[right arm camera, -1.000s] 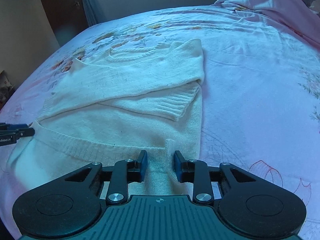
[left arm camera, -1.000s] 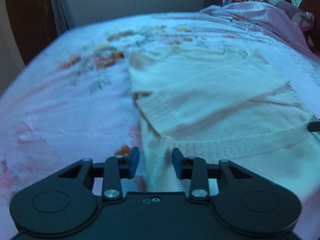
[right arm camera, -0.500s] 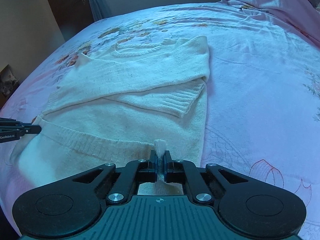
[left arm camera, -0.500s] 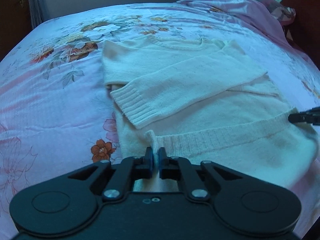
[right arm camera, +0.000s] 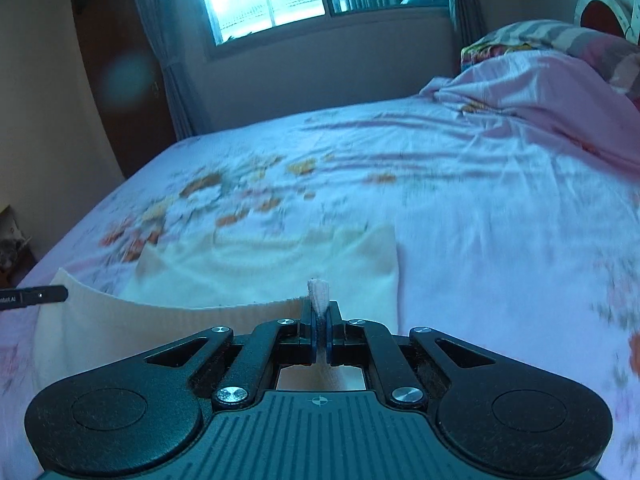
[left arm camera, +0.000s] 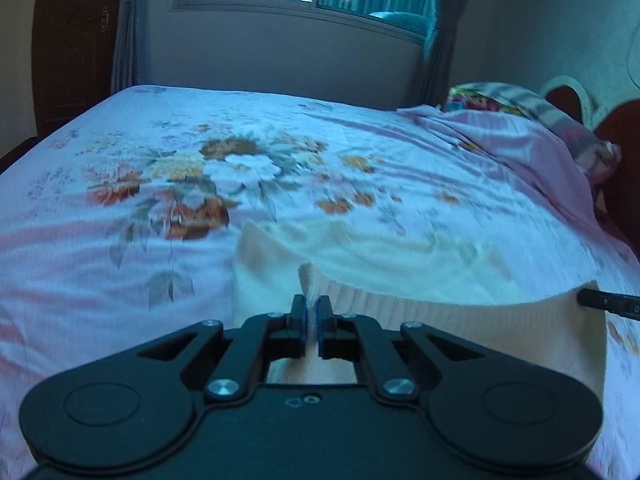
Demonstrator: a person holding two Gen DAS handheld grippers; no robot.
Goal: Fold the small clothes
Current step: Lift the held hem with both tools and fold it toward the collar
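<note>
Cream knit sweater (left arm camera: 400, 264) lies on the floral bedsheet (left arm camera: 120, 208), its ribbed hem lifted off the sheet. From the left wrist, the left gripper (left arm camera: 312, 312) is clamped on the hem's left corner, and the right gripper's tip (left arm camera: 608, 305) shows at the hem's other end.

From the right wrist, the right gripper (right arm camera: 319, 316) pinches a tuft of the sweater (right arm camera: 280, 272) hem; beyond it the garment rests on the bedsheet (right arm camera: 480, 220).

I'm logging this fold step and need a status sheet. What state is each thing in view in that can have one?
Left claw: shut on the sweater's ribbed hem.
Right claw: shut on the hem's other corner.
Cream sweater: hem lifted off the bedsheet, neckline end lying flat.
Bedsheet: spread, wrinkled.
Curtains: drawn aside.
</note>
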